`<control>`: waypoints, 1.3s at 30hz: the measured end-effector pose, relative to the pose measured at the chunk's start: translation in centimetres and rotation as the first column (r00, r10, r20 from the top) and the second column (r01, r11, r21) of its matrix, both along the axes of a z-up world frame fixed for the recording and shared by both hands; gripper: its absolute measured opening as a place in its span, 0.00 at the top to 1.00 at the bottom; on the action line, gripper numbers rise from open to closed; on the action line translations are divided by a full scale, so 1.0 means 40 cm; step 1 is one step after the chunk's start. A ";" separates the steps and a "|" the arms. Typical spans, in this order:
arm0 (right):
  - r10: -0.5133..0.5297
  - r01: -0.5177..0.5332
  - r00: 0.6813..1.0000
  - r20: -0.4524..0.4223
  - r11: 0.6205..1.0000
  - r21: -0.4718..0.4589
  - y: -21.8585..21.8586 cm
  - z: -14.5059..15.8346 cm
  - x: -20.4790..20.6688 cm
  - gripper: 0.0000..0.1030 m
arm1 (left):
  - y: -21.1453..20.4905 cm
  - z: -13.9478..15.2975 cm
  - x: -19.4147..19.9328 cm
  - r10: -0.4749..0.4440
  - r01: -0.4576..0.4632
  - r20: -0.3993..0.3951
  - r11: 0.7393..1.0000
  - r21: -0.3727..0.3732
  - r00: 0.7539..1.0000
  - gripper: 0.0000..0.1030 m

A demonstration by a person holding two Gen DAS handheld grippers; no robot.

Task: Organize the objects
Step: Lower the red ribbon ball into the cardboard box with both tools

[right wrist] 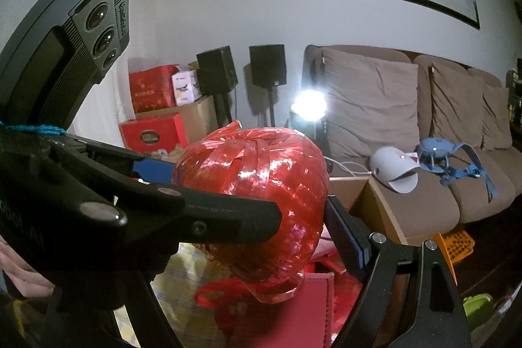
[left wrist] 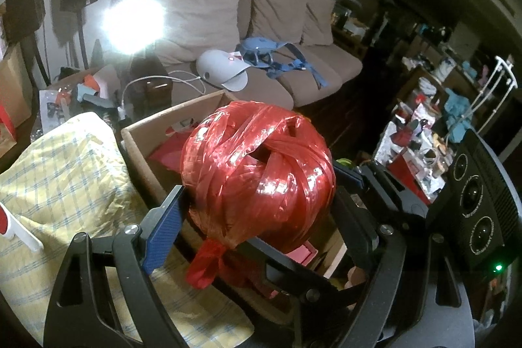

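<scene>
A ball of shiny red plastic twine (left wrist: 257, 175) hangs in the air over an open cardboard box (left wrist: 140, 132). My left gripper (left wrist: 261, 198) is shut on it, blue pads (left wrist: 163, 227) pressed to its left and right sides. My right gripper (right wrist: 251, 194) is shut on the same red twine ball (right wrist: 254, 185), reaching in from the right, one finger (right wrist: 345, 234) against its side. The two grippers cross each other at the ball. In the right wrist view the left gripper's black arm (right wrist: 228, 217) hides the ball's lower left. A loose red tail (left wrist: 205, 263) dangles below.
A yellow checked cloth (left wrist: 65, 178) lies left of the box. Red items (right wrist: 313, 299) sit in the cardboard box (right wrist: 375, 201). Behind stands a brown sofa (left wrist: 293, 22) with a white cap (left wrist: 222, 70) and blue straps (left wrist: 270, 54). A bright lamp (left wrist: 133, 22), a cluttered table (left wrist: 417, 145), an orange crate (right wrist: 456, 247).
</scene>
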State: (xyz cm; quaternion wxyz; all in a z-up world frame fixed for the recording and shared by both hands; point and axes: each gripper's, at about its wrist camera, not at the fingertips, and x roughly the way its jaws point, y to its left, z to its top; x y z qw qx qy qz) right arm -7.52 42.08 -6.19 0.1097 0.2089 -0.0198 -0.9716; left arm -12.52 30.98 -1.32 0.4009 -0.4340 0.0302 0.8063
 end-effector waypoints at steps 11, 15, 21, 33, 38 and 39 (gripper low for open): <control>-0.069 0.072 0.994 0.082 0.997 -0.040 0.073 -0.039 -0.031 0.18 | 0.081 -0.050 -0.029 -0.015 0.015 0.035 1.000 -0.009 0.999 0.17; -0.091 0.100 0.988 0.128 0.993 -0.064 0.095 -0.052 -0.049 0.18 | 0.102 -0.069 -0.035 -0.015 0.015 0.046 1.000 -0.012 0.999 0.17; -0.144 0.160 0.970 0.194 0.985 -0.068 0.130 -0.074 -0.071 0.18 | 0.145 -0.101 -0.051 -0.028 0.029 0.082 1.000 -0.011 0.996 0.18; -0.203 0.229 0.925 0.321 0.972 -0.047 0.165 -0.136 -0.111 0.17 | 0.165 -0.165 -0.086 -0.023 0.018 0.193 0.999 0.026 0.981 0.21; -0.209 0.243 0.920 0.331 0.968 -0.062 0.177 -0.141 -0.113 0.17 | 0.156 -0.160 -0.091 -0.022 0.016 0.198 0.999 0.031 0.980 0.21; -0.212 0.247 0.918 0.336 0.967 -0.063 0.179 -0.143 -0.114 0.17 | 0.153 -0.159 -0.093 -0.015 0.010 0.198 1.000 0.028 0.980 0.21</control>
